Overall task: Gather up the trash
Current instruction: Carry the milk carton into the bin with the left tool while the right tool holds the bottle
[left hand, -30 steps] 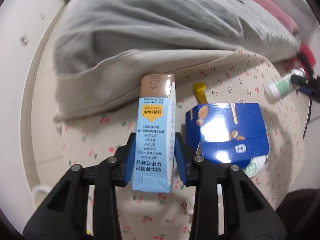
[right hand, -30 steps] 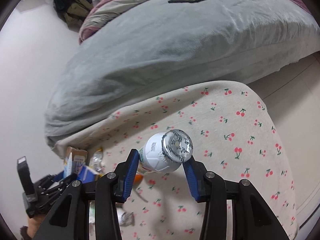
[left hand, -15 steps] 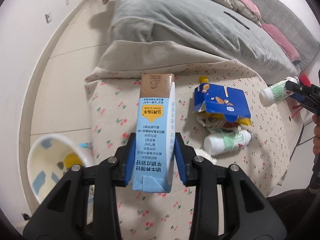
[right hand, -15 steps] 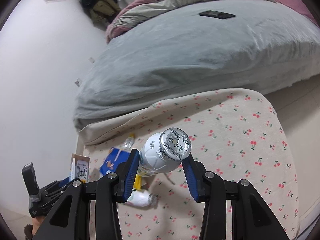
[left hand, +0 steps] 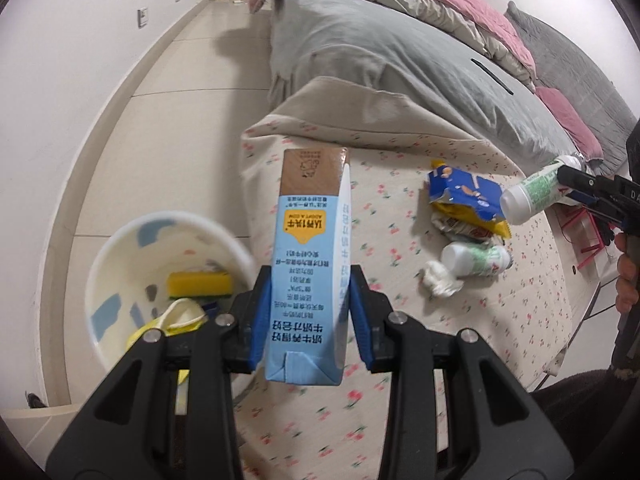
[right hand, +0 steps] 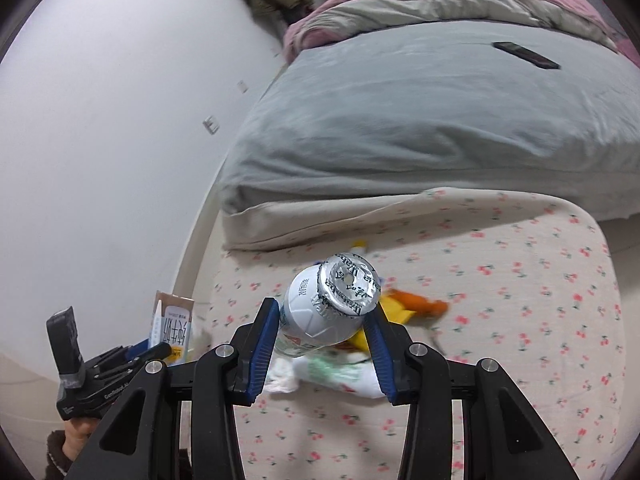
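Observation:
My left gripper is shut on a light-blue milk carton with a brown top, held upright above the edge of the cherry-print sheet. A white bin stands on the floor just left of it, with a yellow sponge inside. My right gripper is shut on a small white bottle with a foil lid, above the trash pile. On the sheet lie a torn blue box, a second white bottle and a crumpled tissue.
A grey duvet covers the bed beyond the sheet, with a dark phone on it. A white wall and tiled floor run along the left. A person's hand holds the right gripper.
Both grippers have swung left and rolled while keeping their holds. The white bin has come into the left wrist view. The trash pile now lies under the right gripper.

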A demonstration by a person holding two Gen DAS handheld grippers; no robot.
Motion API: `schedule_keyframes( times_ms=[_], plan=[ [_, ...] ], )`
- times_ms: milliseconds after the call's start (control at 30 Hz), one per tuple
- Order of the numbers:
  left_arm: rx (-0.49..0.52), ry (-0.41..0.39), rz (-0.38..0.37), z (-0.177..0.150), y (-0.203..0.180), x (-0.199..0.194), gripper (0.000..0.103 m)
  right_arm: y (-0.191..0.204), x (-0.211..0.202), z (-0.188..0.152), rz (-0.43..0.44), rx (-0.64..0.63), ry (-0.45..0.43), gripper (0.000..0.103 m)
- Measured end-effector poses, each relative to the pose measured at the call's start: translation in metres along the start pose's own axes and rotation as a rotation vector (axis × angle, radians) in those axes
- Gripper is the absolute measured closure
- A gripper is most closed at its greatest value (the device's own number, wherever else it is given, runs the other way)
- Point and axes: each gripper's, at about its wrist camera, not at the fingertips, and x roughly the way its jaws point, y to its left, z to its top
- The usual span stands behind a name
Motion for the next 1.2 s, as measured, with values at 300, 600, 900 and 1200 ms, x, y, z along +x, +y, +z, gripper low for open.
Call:
schedule_keyframes(
  times_ms=[300, 600, 900, 1200],
  plan=[
    [-0.107, -0.023, 0.05, -0.027, 0.065, -0.018, 0.065, 0.06, 0.041, -0.013, 0.036, -0.102, 0.077, 0.059],
    [-0.212, -0.046, 0.067, -0.038, 0.114, -0.022, 0.064, 0.119, 0.081, -0.029, 0.075, -0.188, 0.141, 0.059],
    [-0.234, -0.007, 0.028, -0.037, 0.121, 0.002, 0.064, 0.162, 0.113, -0.047, 0.089, -0.25, 0.179, 0.059],
    [-0.224, 0.011, -0.001, -0.034, 0.117, 0.004, 0.033, 0.175, 0.127, -0.05, 0.091, -0.261, 0.186, 0.059]
  ],
)
